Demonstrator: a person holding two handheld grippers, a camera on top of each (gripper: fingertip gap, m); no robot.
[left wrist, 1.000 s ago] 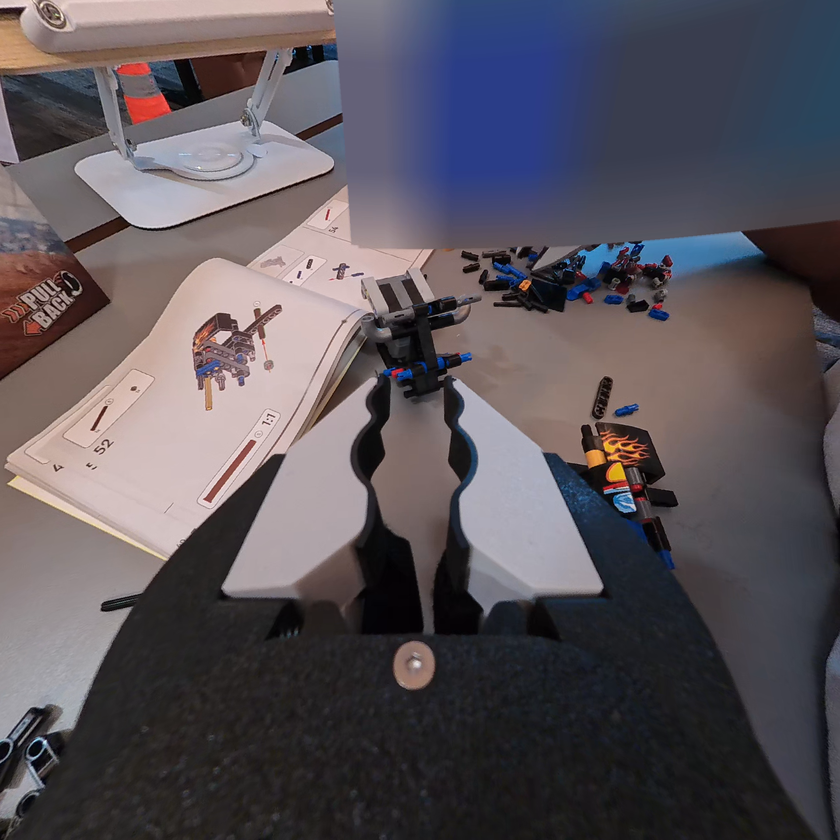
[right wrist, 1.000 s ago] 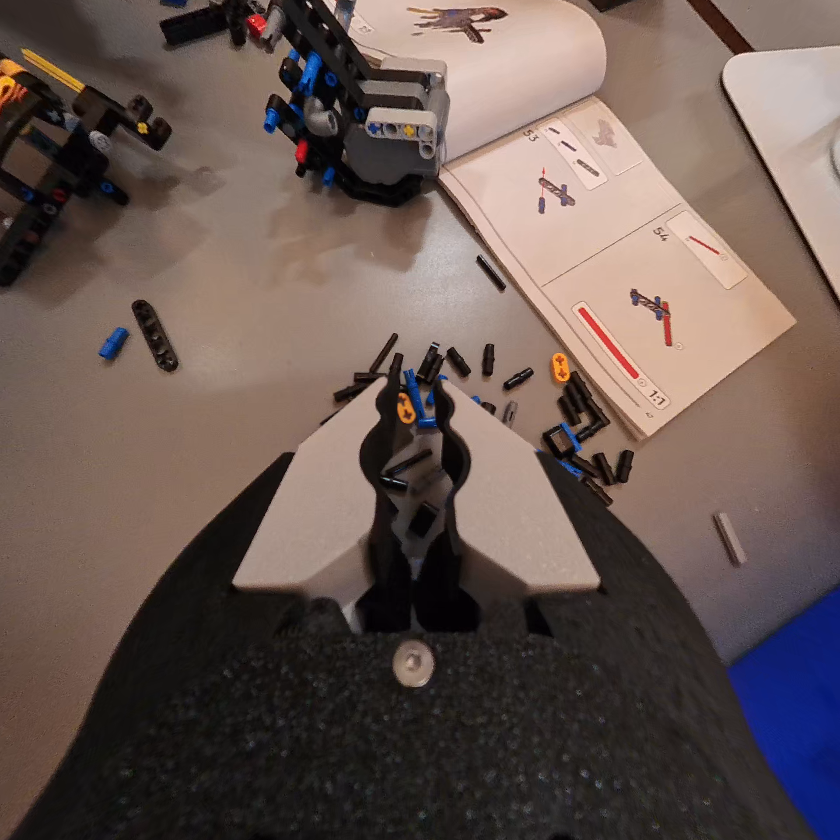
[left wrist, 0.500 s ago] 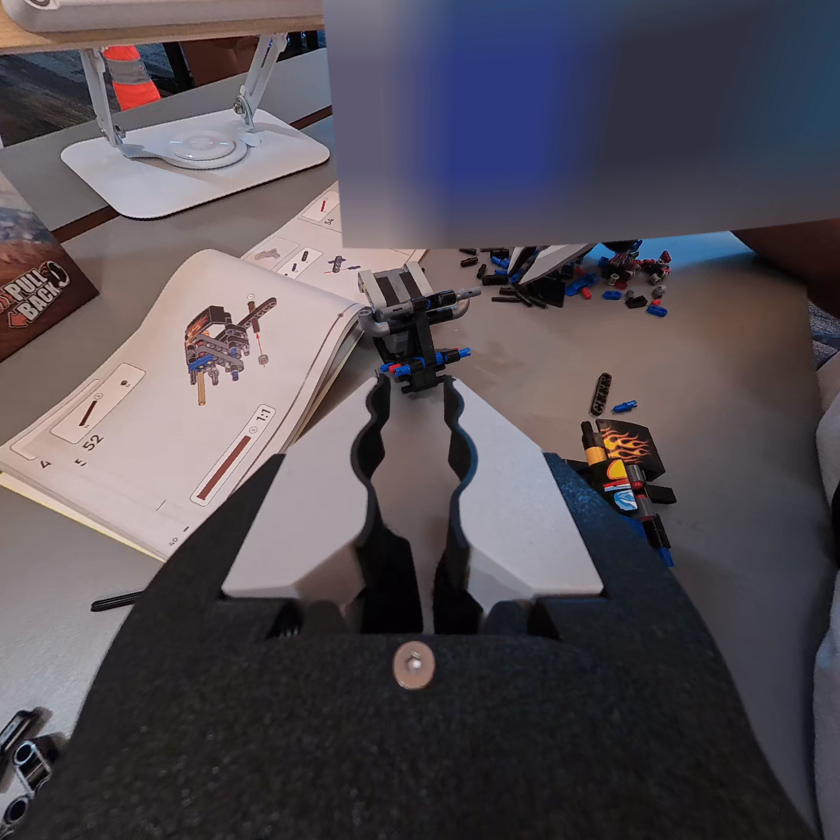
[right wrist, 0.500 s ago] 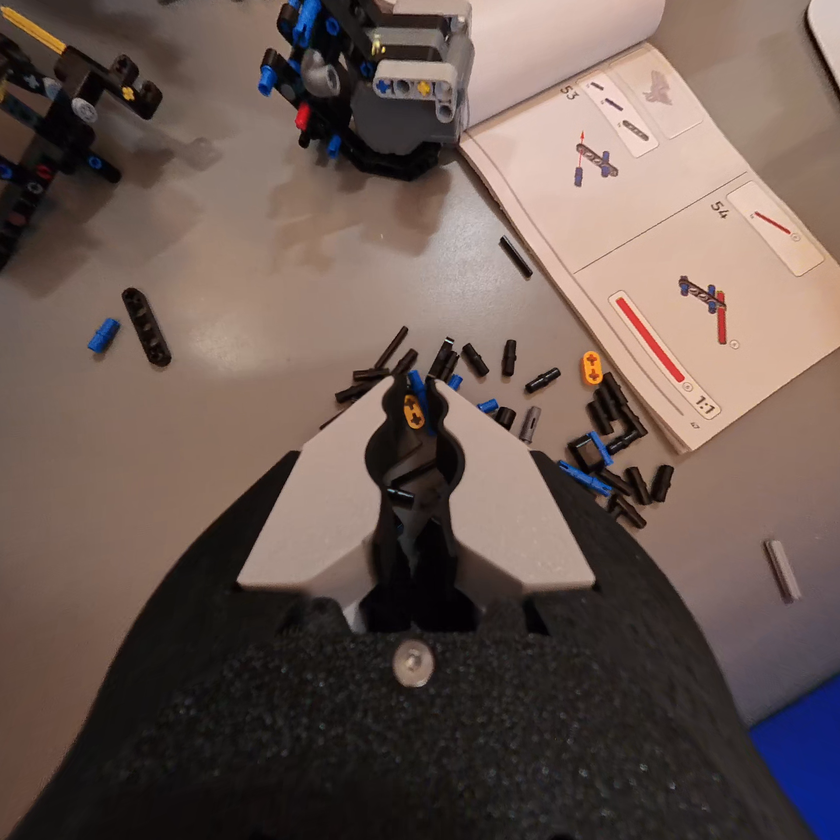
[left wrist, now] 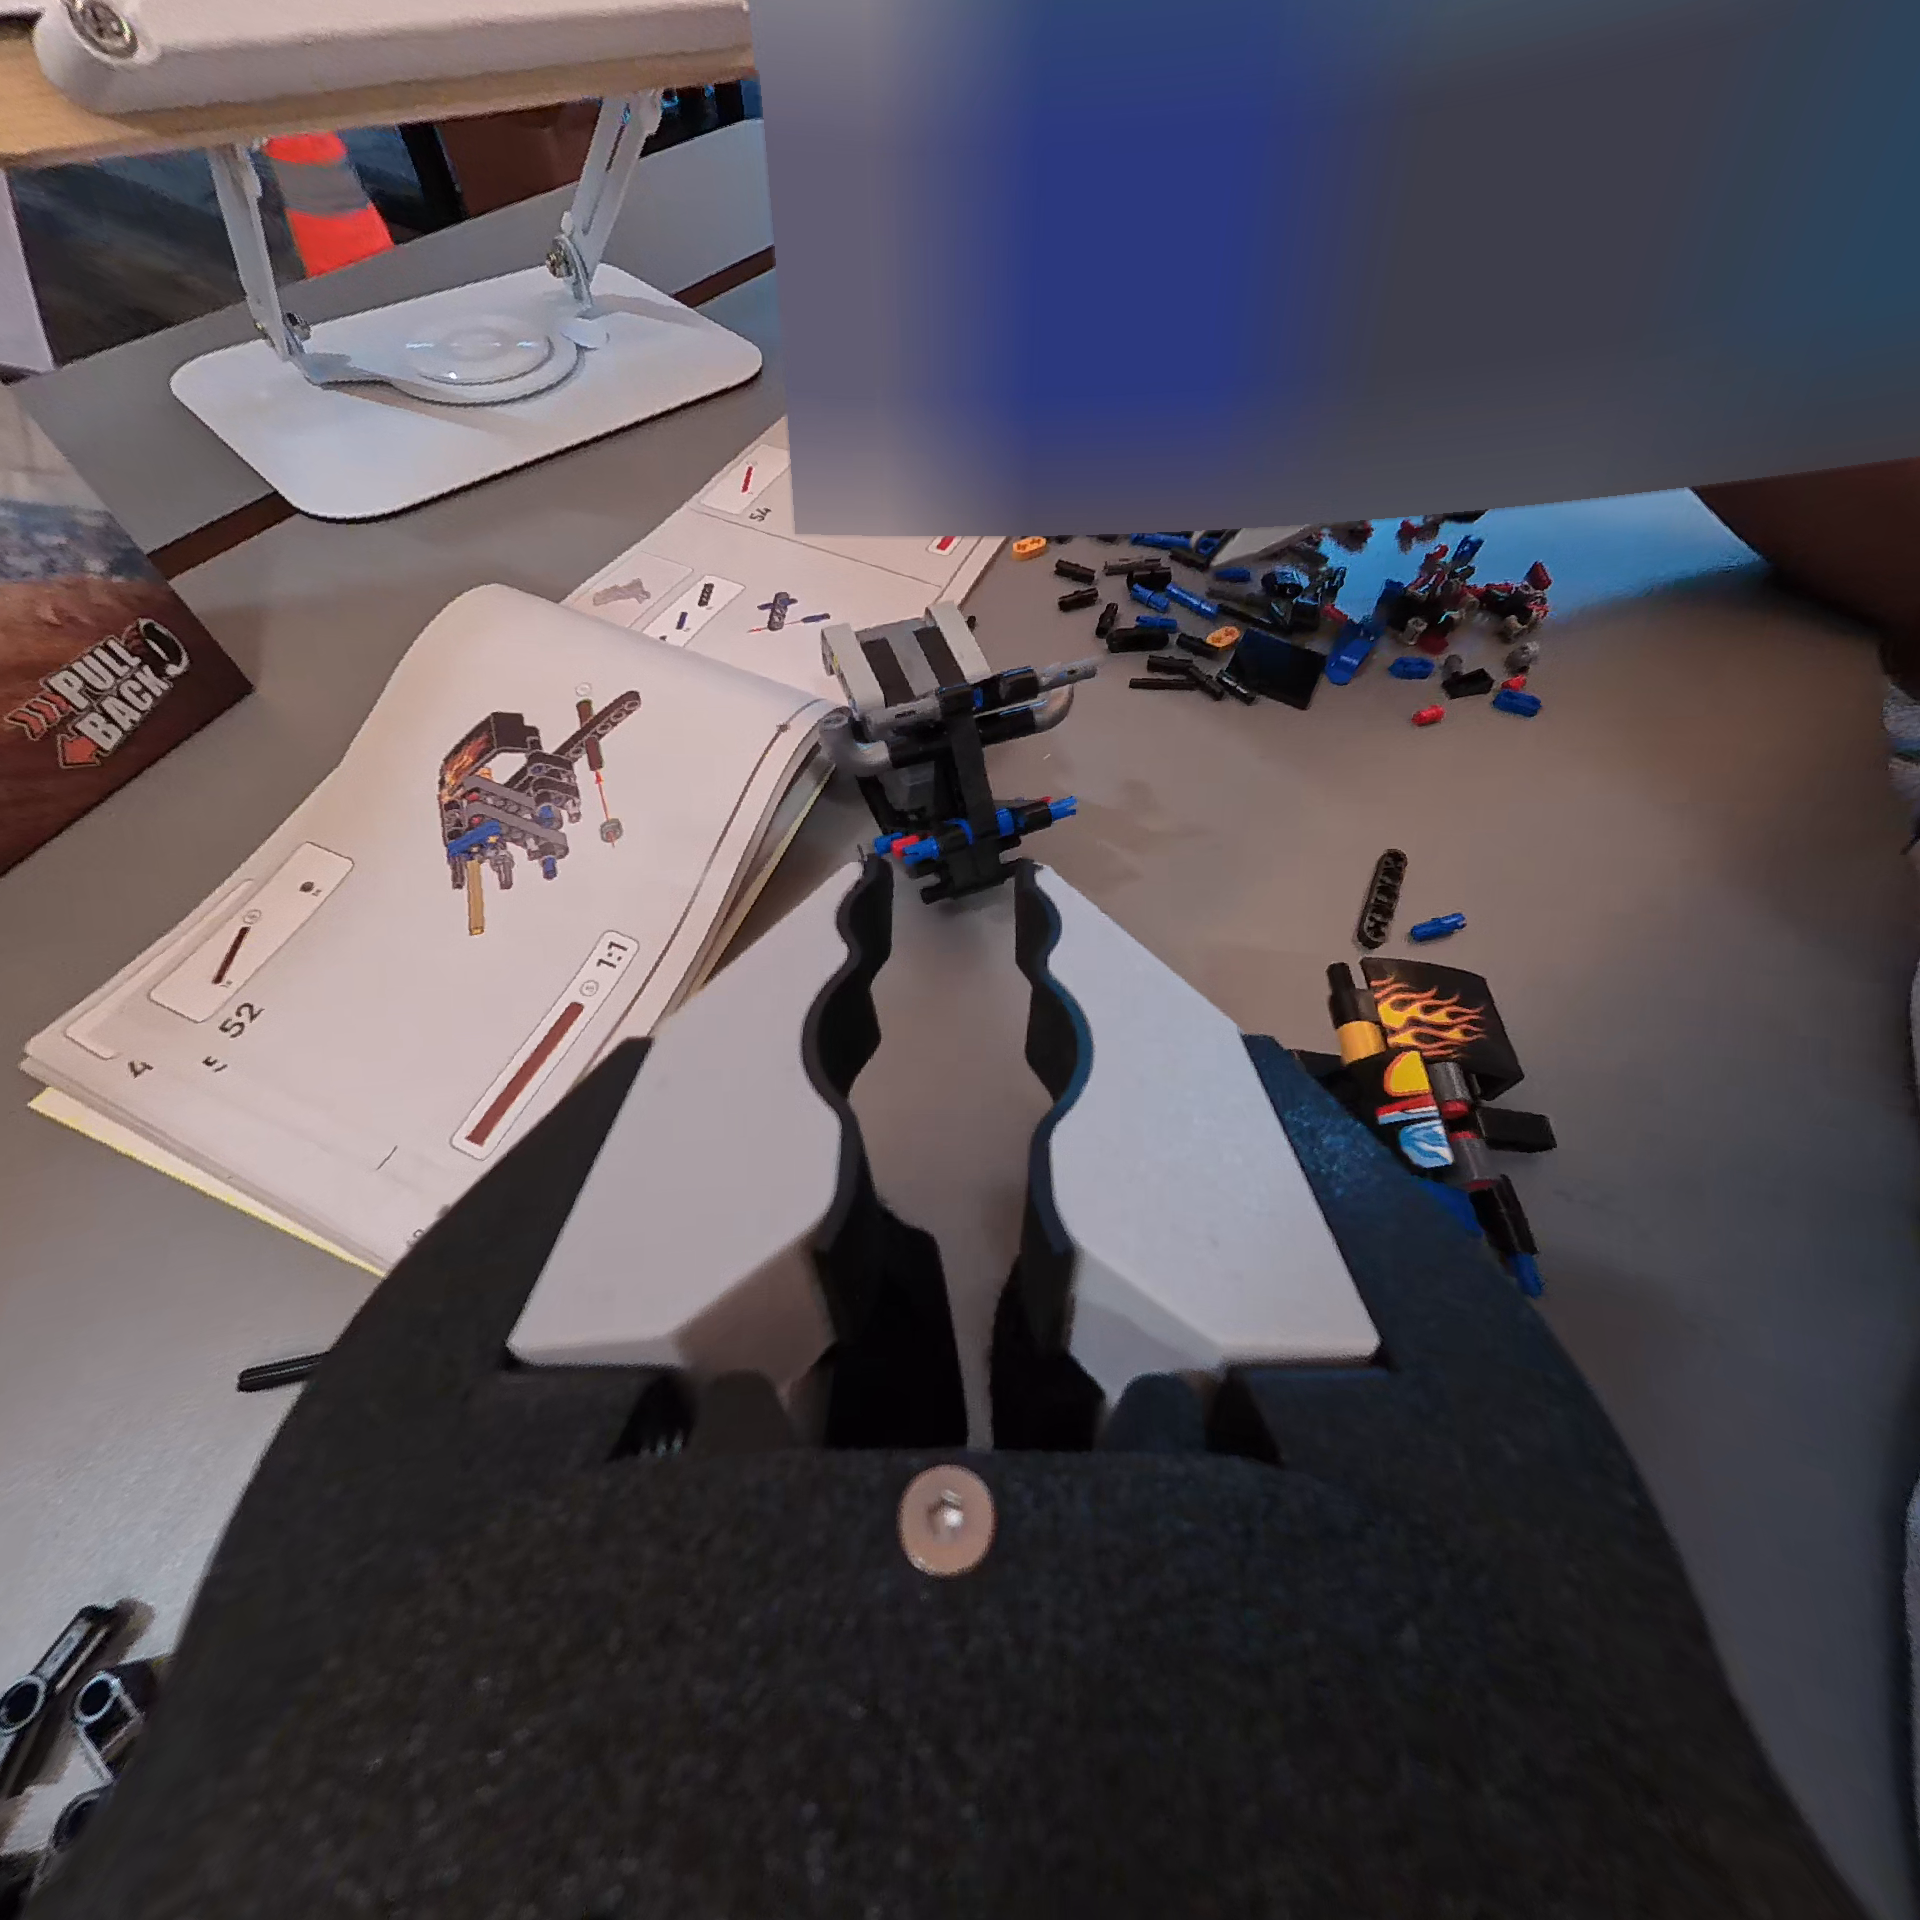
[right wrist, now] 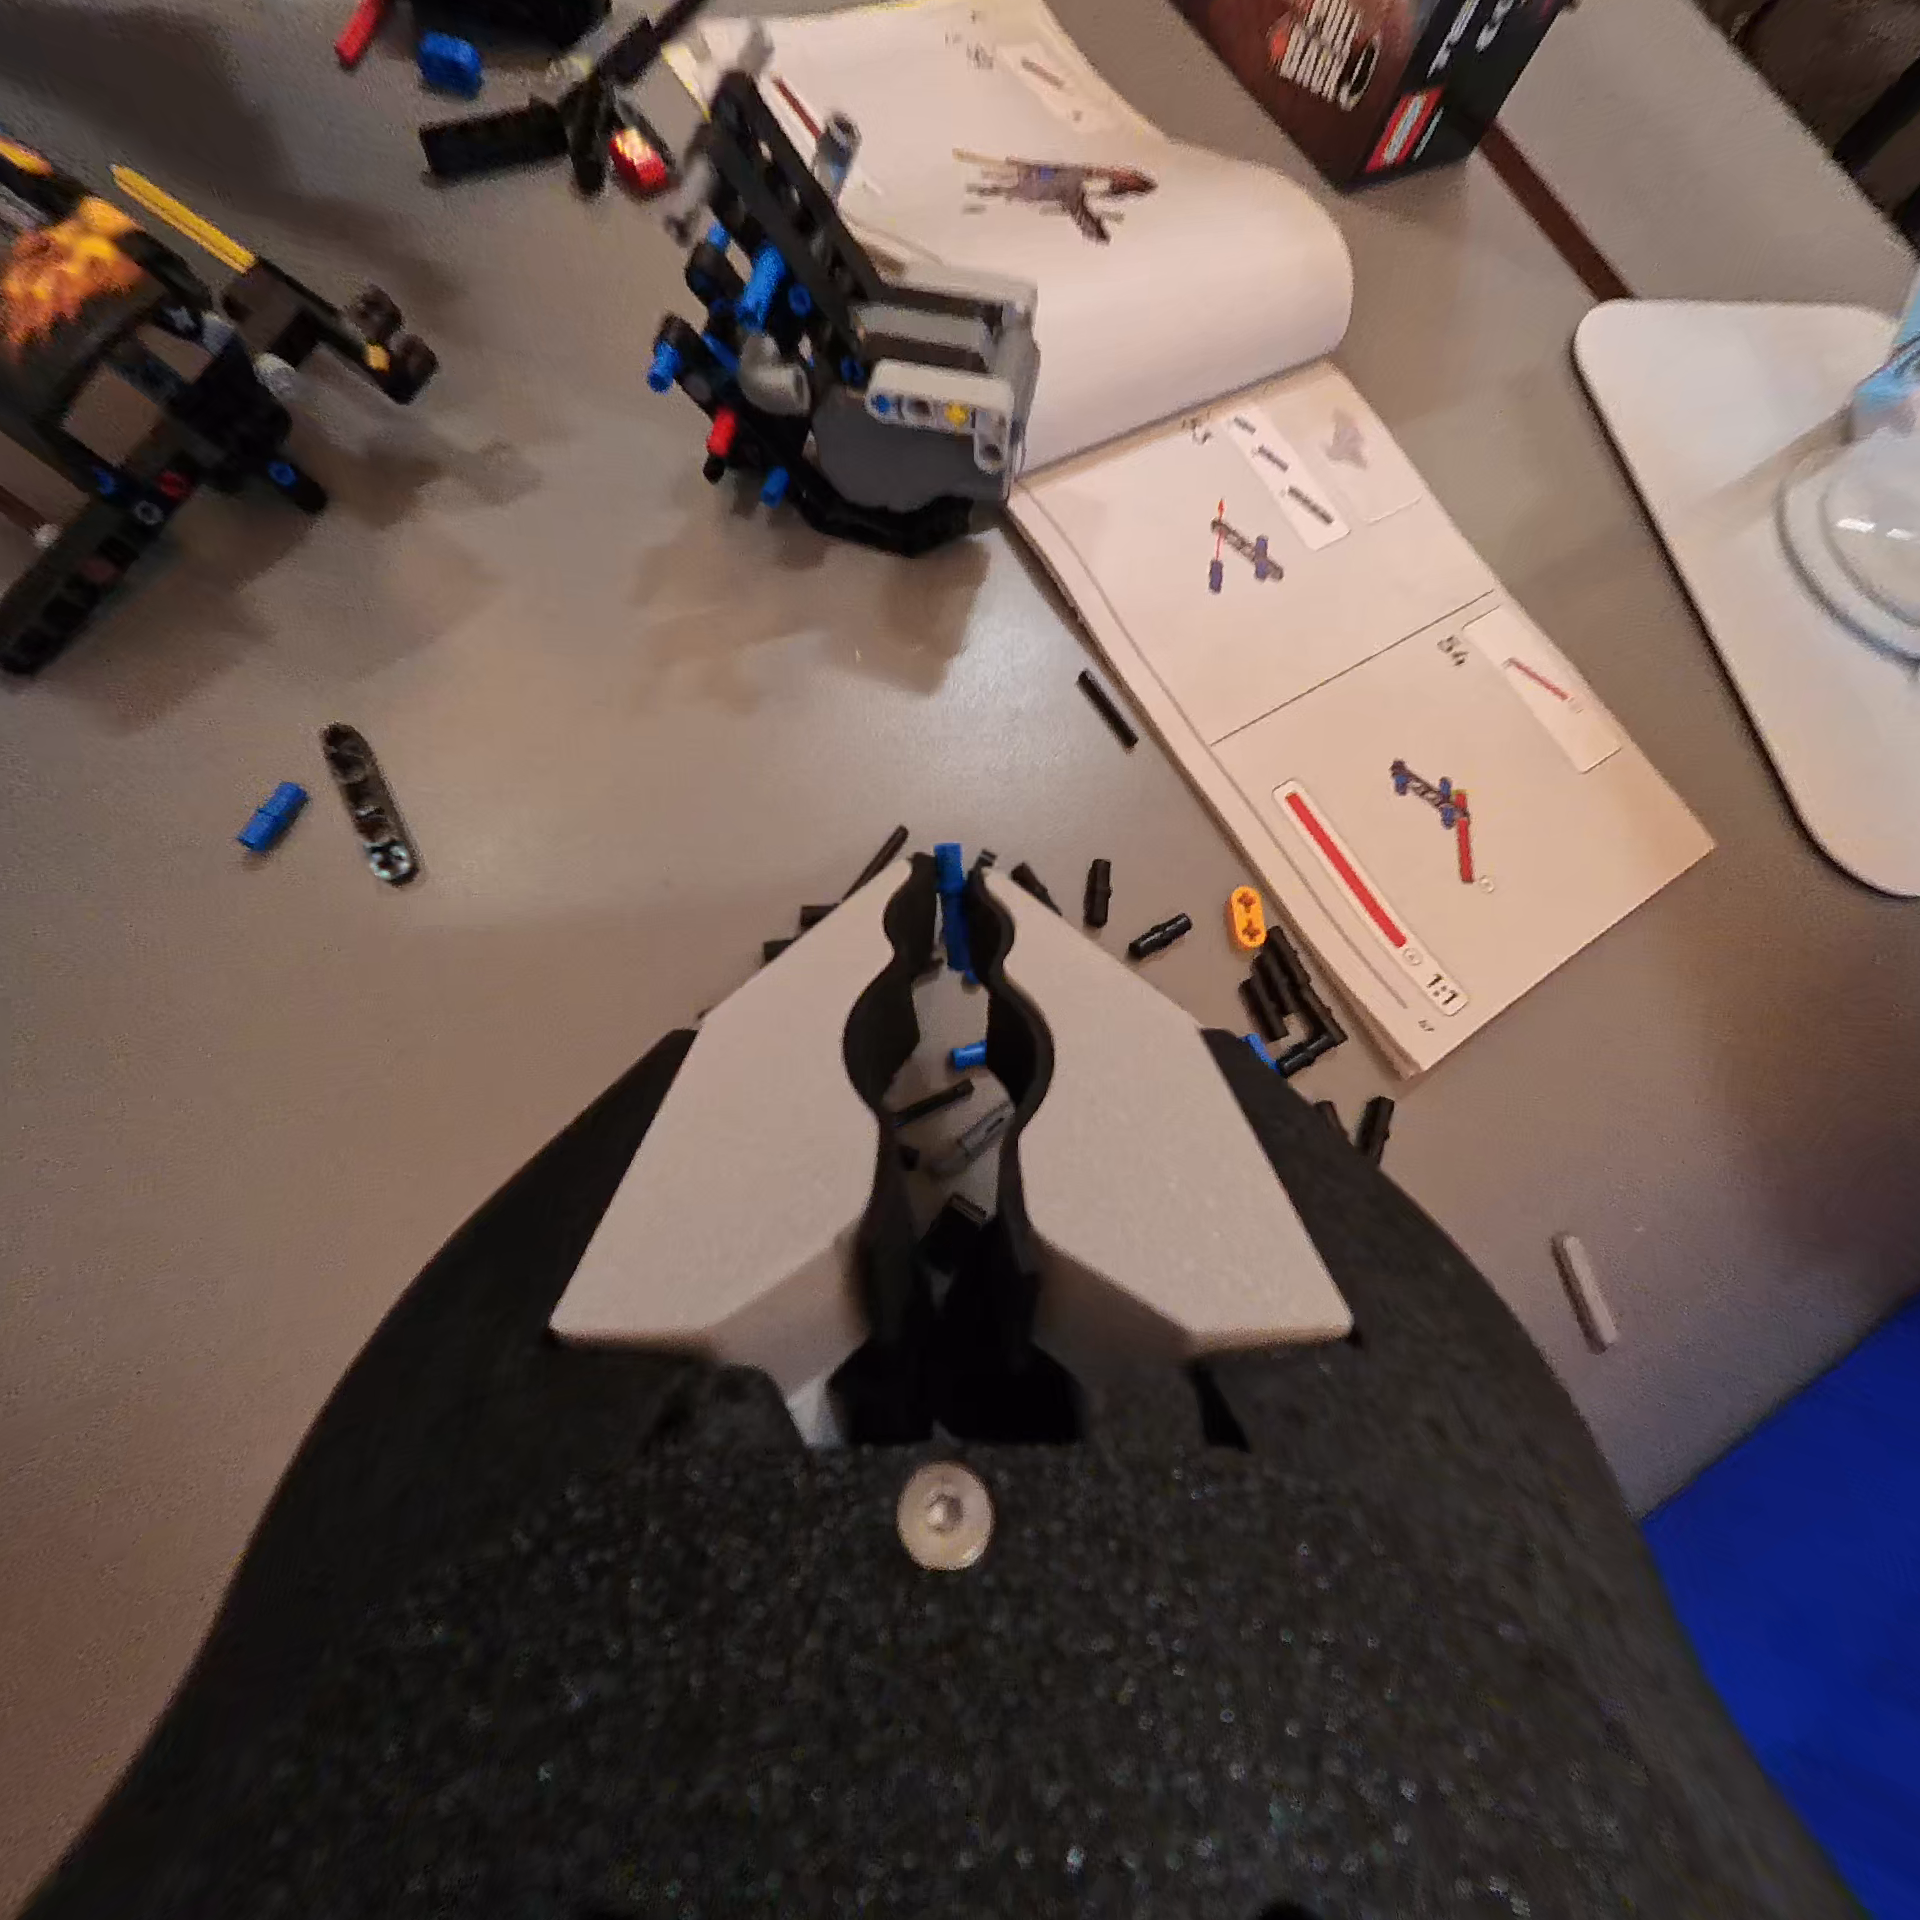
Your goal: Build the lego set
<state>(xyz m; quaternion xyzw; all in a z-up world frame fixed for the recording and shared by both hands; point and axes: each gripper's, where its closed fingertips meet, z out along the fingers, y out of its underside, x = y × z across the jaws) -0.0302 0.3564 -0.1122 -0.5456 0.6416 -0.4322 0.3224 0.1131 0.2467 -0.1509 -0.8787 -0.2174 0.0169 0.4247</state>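
Left gripper: the left gripper [left wrist: 951,883] hangs low over the grey table [left wrist: 1195,935], tilted forward, its pale wedge fingers with wavy black pads spread apart and holding nothing.
Ahead of left tips: the grey-and-black beam chassis with blue and red pins [left wrist: 951,748] stands on the table just past the fingertips; touching or not, I cannot tell.
Left of left gripper: the open white paper instruction booklet [left wrist: 416,904], one page curled up, lies flat beside the fingers.
Right of left gripper: a black curved panel with orange flame print [left wrist: 1439,1023] sits near the right finger; farther out, a short black holed beam [left wrist: 1380,899] and a small blue pin [left wrist: 1437,924].
Far ahead, right: a scattered heap of small black, blue and red pieces [left wrist: 1309,634].
Right gripper: the right gripper [right wrist: 948,878] points down at the table, and there it is, jaws pinched on a slim blue plastic pin [right wrist: 951,904] standing up between the tips.
Under right fingers: loose black pins [right wrist: 1158,935] and an orange oval connector [right wrist: 1246,915] just right of the tips.
Ahead of right gripper: the same chassis, well apart, leaning against the booklet's curl.
Far left of right gripper: a black open frame with flame panel [right wrist: 125,395].
Far right: a smooth white stand base [right wrist: 1745,540].
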